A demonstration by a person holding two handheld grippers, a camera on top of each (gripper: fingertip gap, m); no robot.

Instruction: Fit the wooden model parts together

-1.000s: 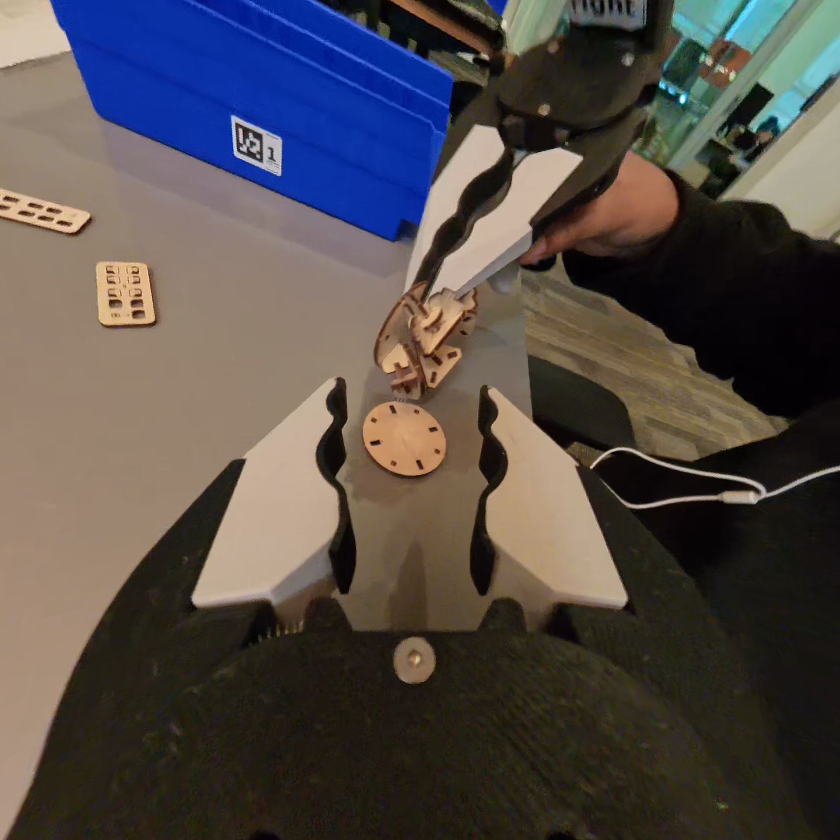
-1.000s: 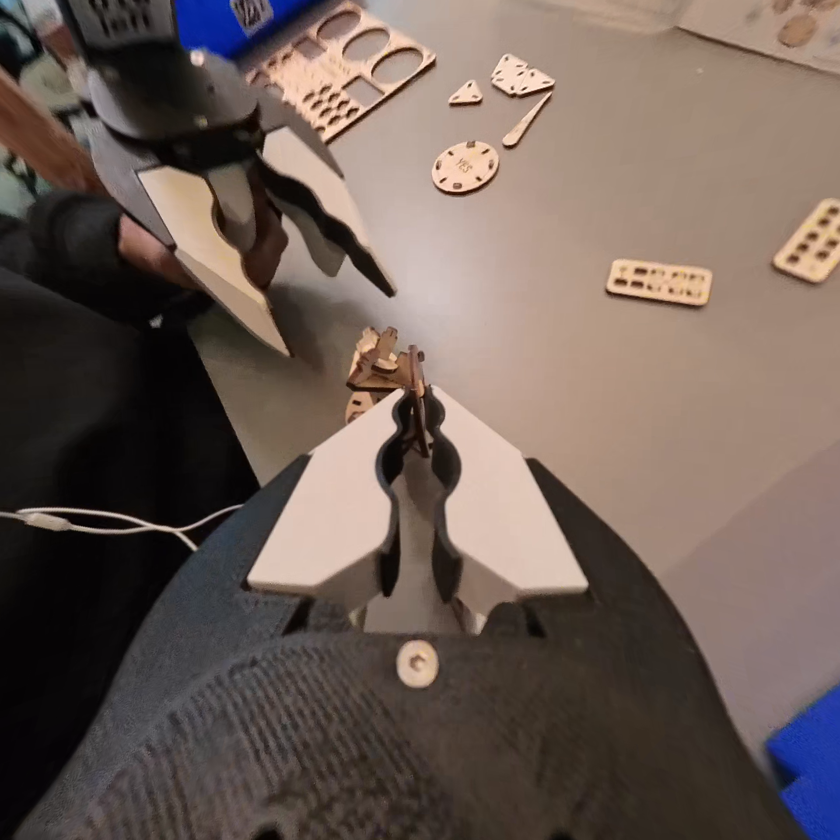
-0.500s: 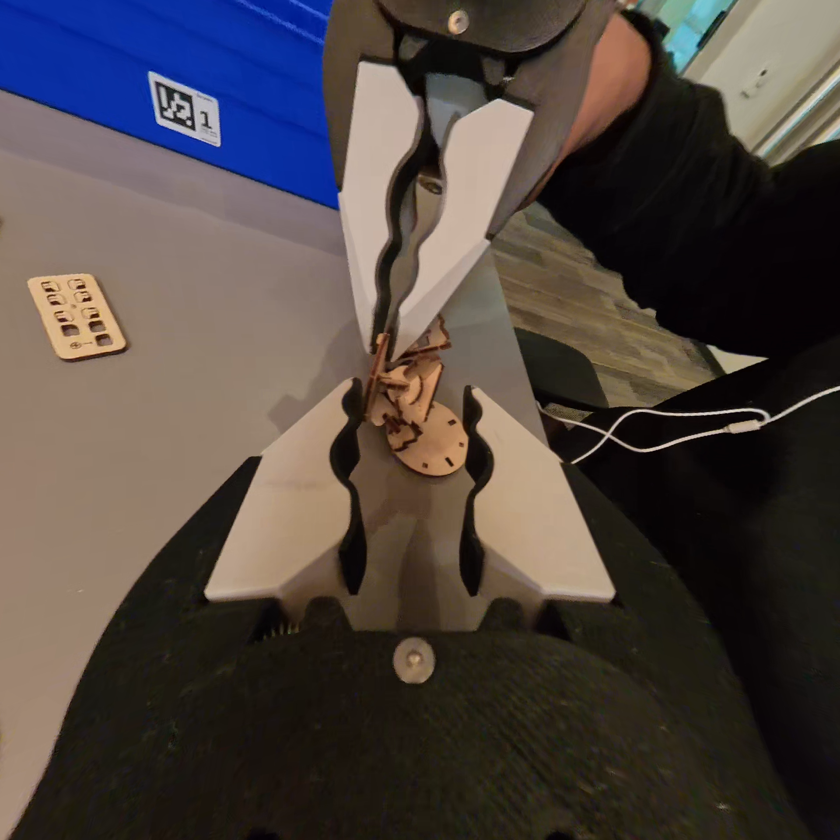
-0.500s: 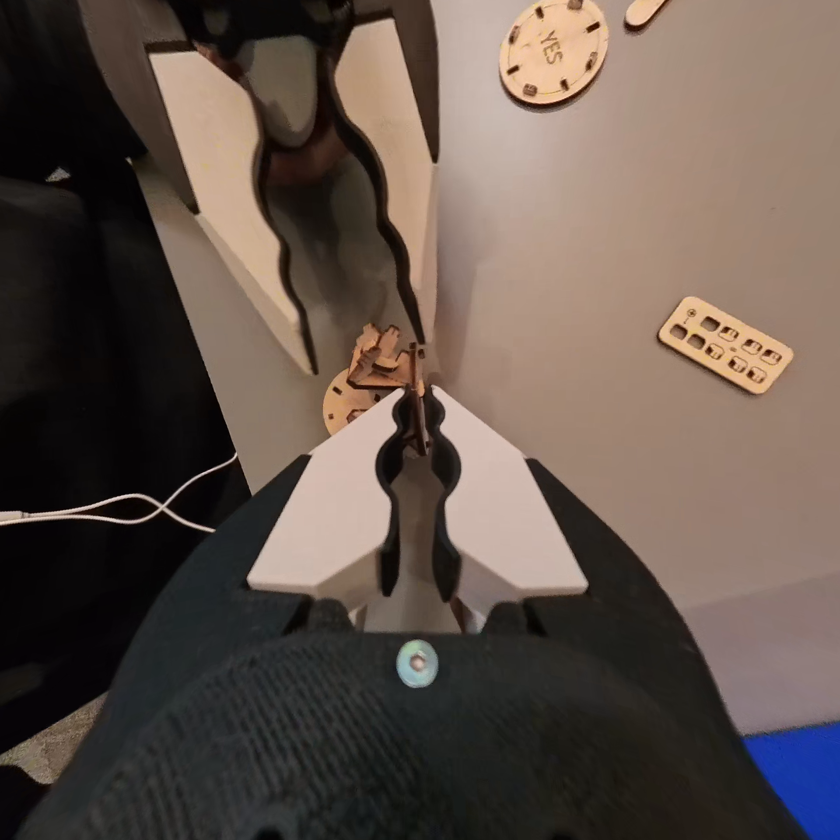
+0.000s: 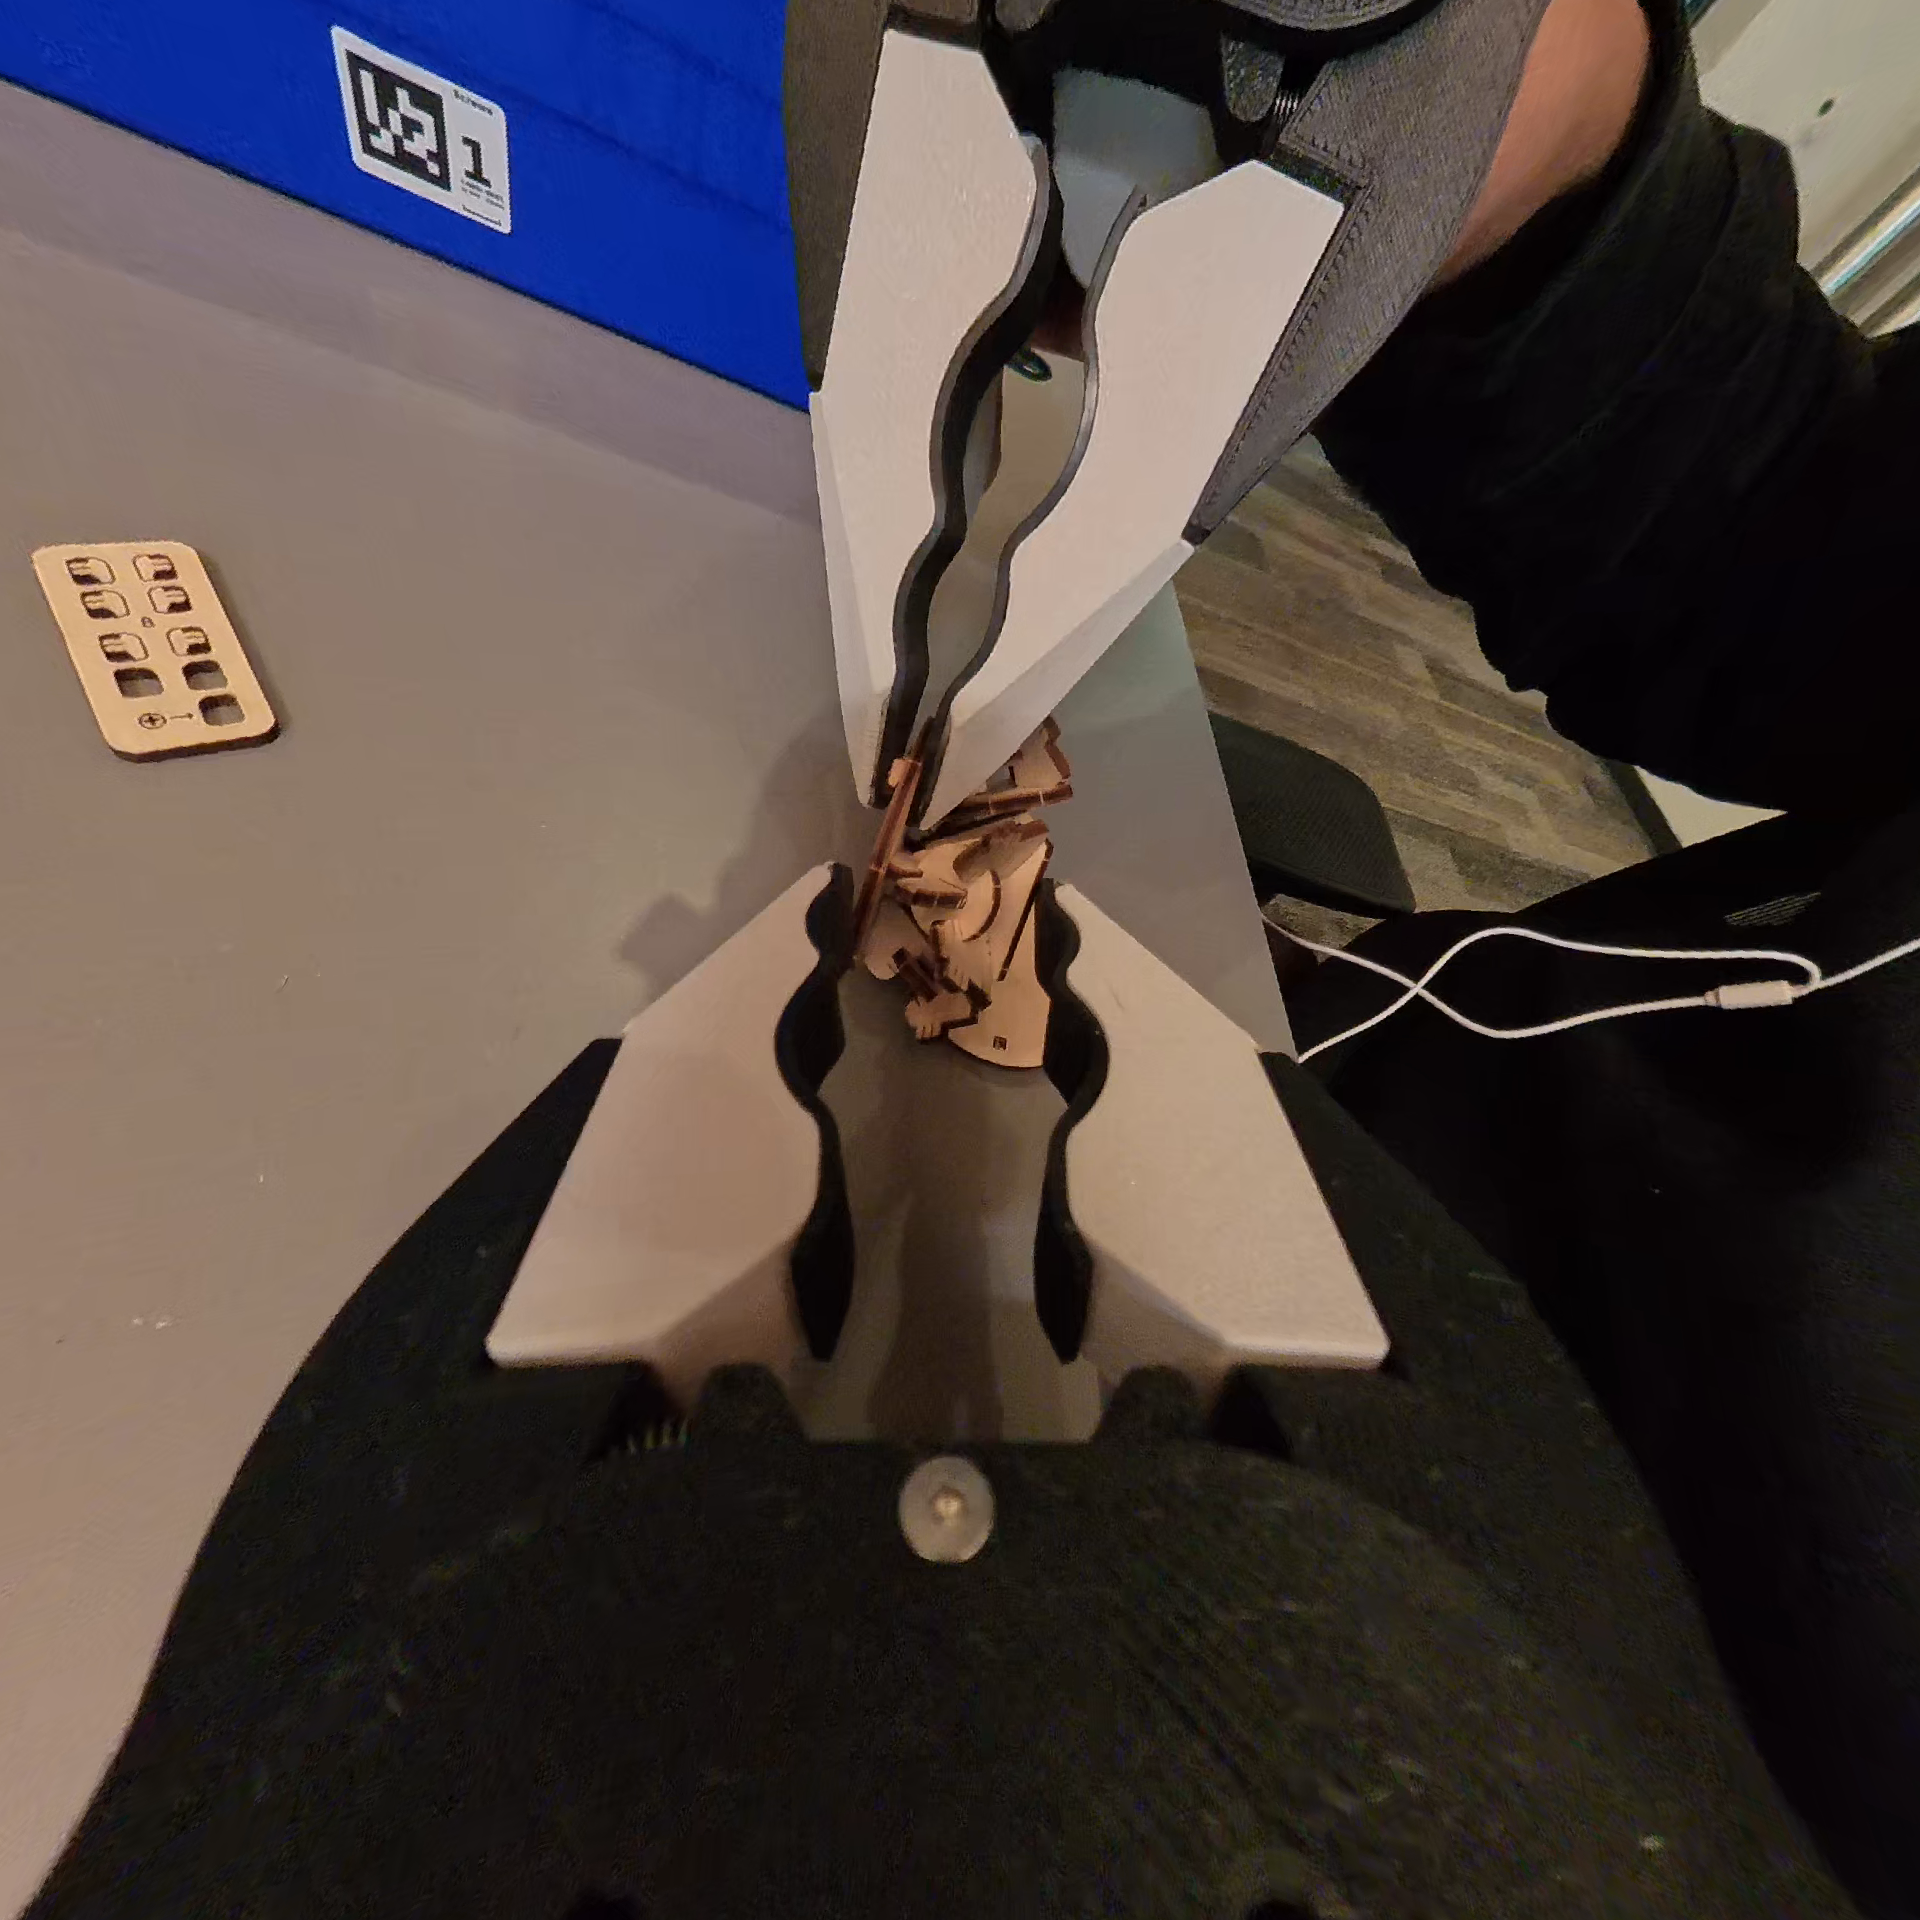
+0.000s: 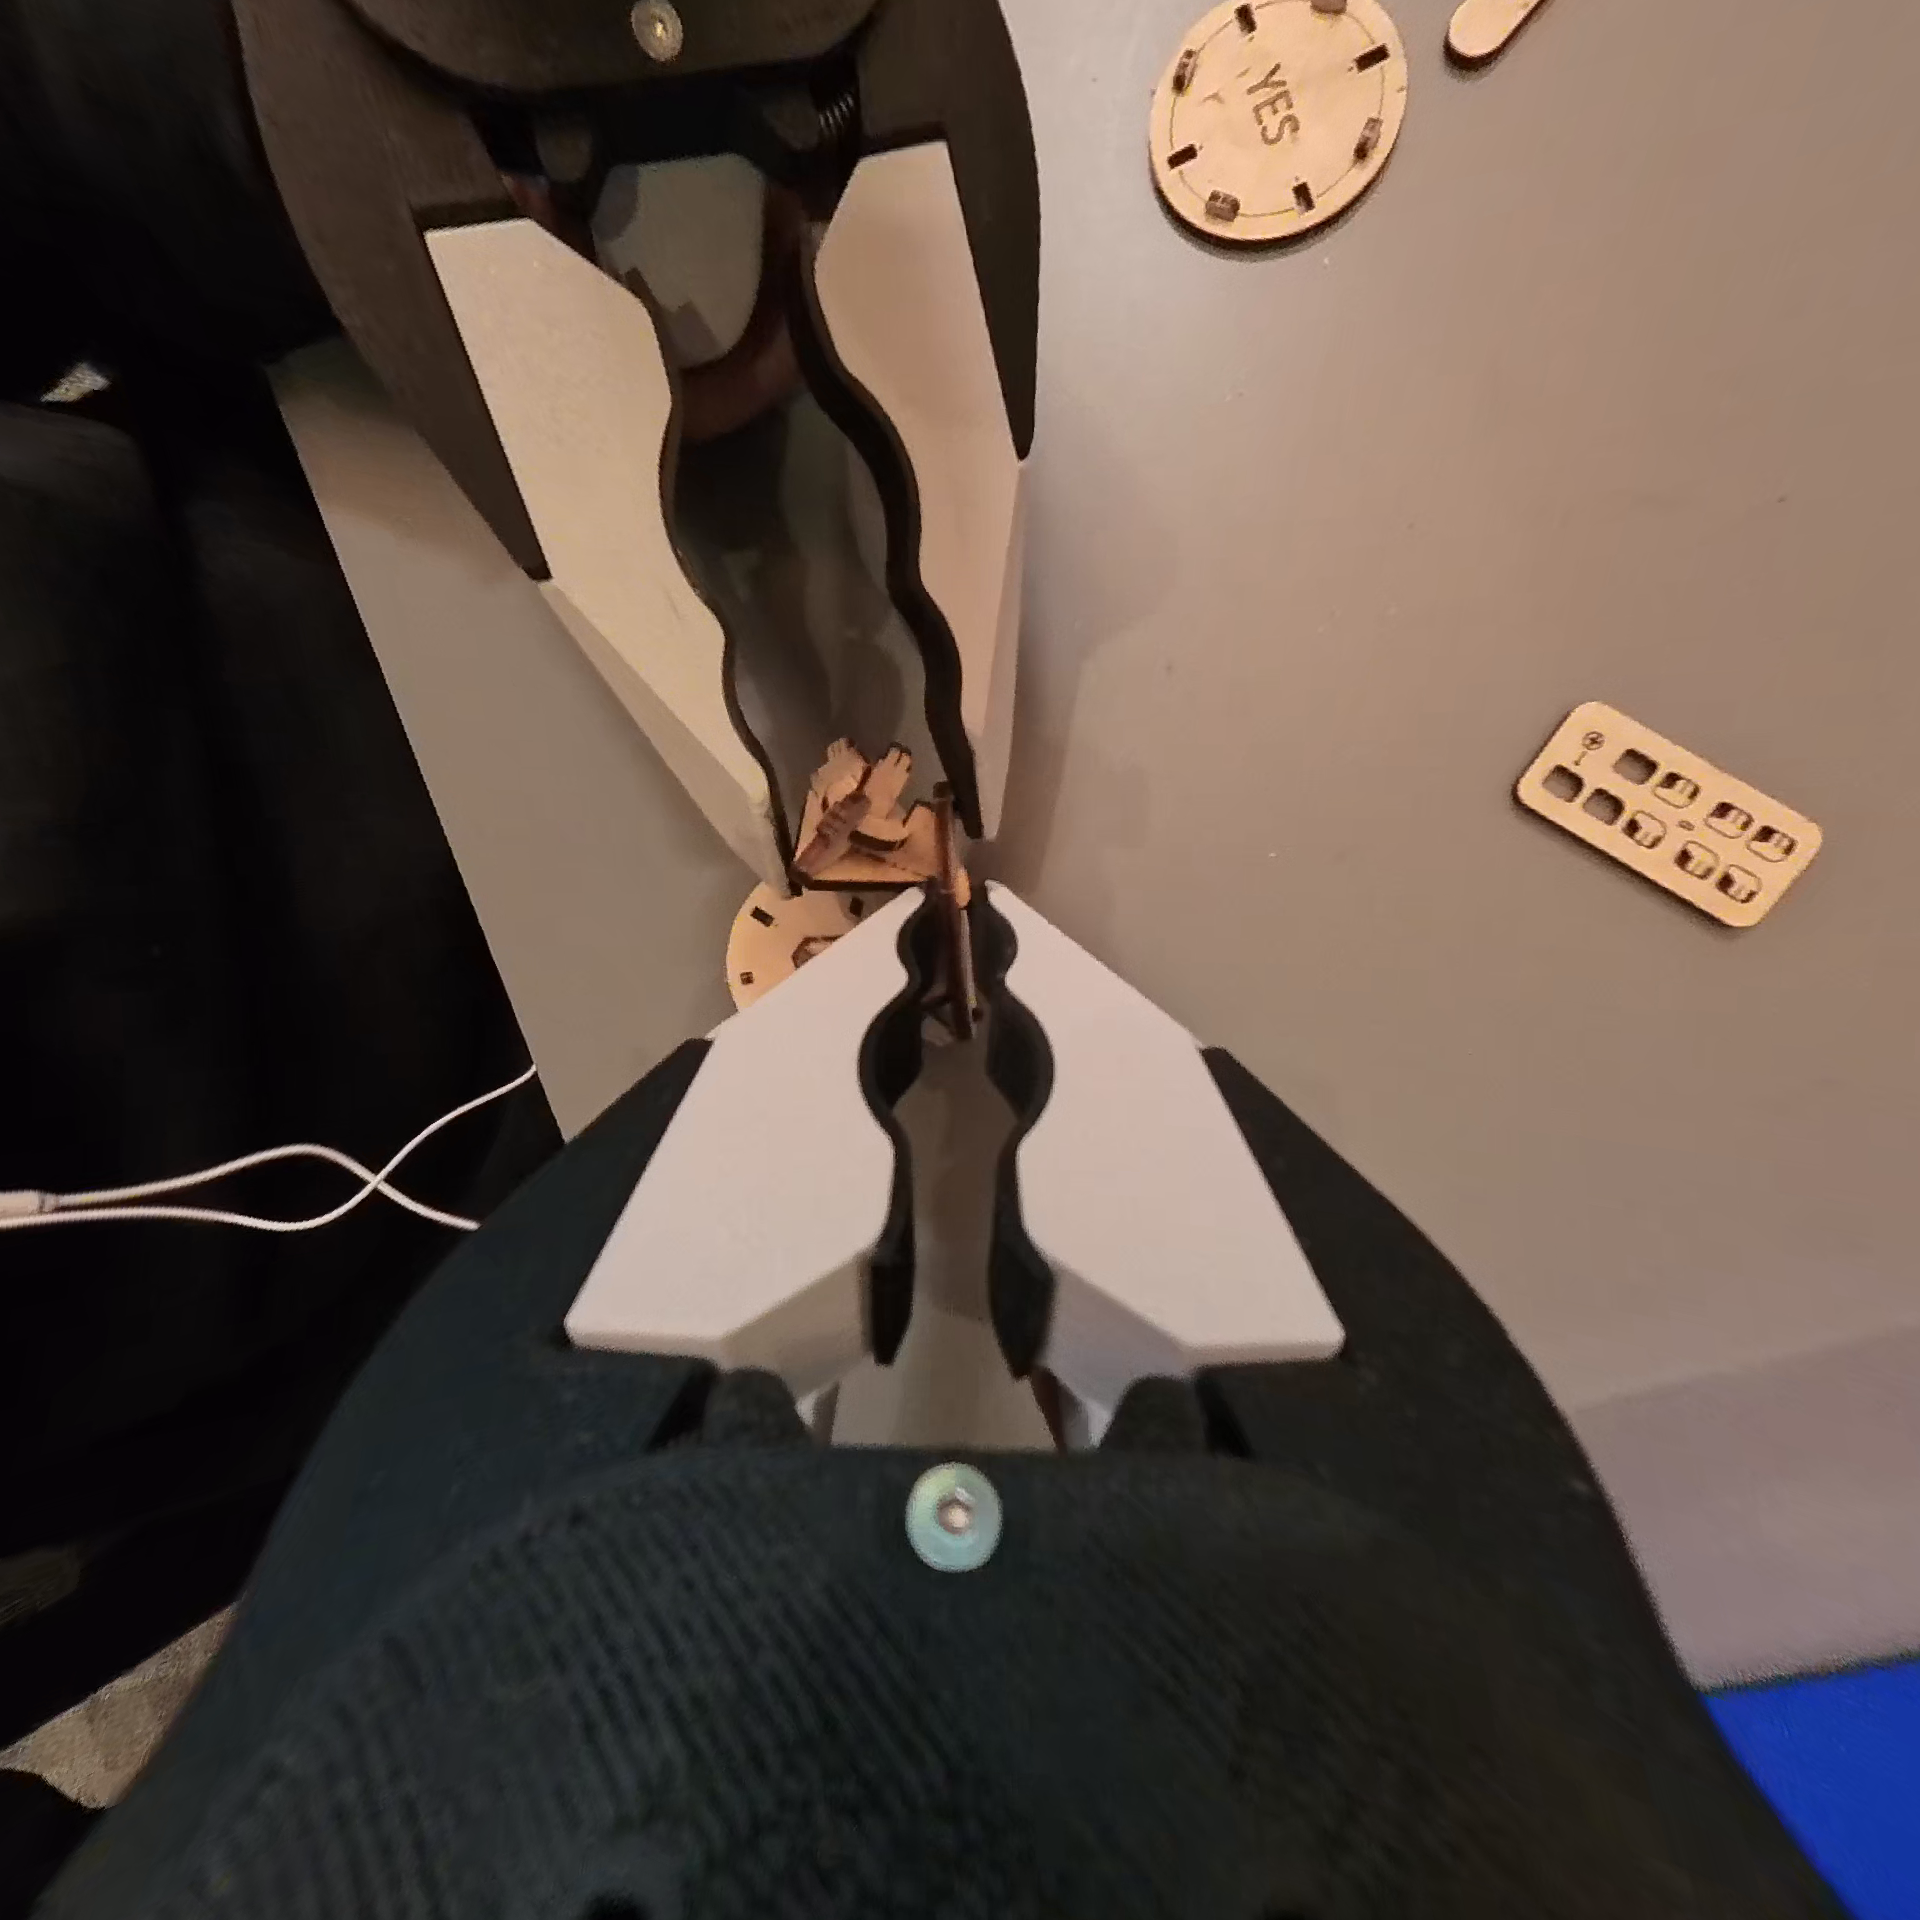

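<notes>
Left gripper (image 5: 940,935) near, fingers (image 5: 727,1091) partly spread around a small plywood assembly (image 5: 966,925) of interlocked laser-cut pieces. Assembly sits between the fingertips; its upright disc edge is against the 9 o'clock pad, and on the 3 o'clock side contact cannot be told. Under it, at 6 o'clock, a slotted wooden disc (image 6: 764,940) lies flat on the grey bench (image 5: 416,935), near the bench edge.

Right gripper (image 5: 909,774) comes in from 12 o'clock, fingers (image 5: 1049,644) pressed together, pinching the thin upright disc of the assembly at its top edge. In the right wrist view that disc stands edge-on between the closed tips (image 6: 951,914).

Farther out: rectangular wooden punch-out card (image 5: 154,649) at 9 o'clock on the bench; blue bin (image 5: 623,156) with a white marker sticker at 11 o'clock. Right view: second slotted disc (image 6: 1278,120) at 1 o'clock, wooden stick (image 6: 1486,26) beside it. White cable (image 5: 1558,987) at 3 o'clock off the bench.
</notes>
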